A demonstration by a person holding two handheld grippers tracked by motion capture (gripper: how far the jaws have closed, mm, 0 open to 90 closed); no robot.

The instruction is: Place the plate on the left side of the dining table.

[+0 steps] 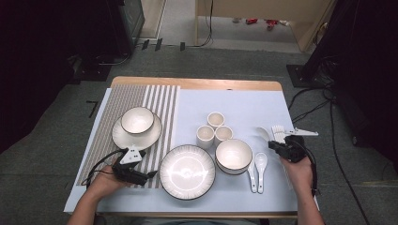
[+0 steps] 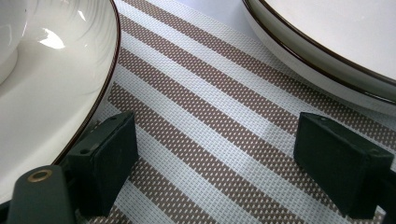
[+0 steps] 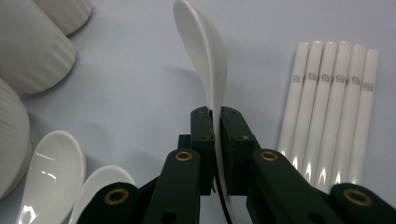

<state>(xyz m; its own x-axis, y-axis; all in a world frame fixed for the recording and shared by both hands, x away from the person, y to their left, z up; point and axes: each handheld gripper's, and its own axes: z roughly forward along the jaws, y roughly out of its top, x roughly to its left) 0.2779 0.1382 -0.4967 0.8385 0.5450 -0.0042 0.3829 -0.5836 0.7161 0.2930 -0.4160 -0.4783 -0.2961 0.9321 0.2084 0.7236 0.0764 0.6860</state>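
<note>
Right gripper (image 3: 214, 116): pressed together on the handle of a white spoon (image 3: 205, 51), held above the blue cloth (image 1: 244, 105) at the right side.
Spoon's place: left of the white chopsticks (image 3: 331, 102), right of the bowl (image 1: 233, 155).
Left gripper (image 2: 215, 154): jaws spread, nothing between them, over the striped mat (image 2: 219, 107), between the saucer (image 2: 56, 107) and the big plate (image 2: 327, 51).
</note>
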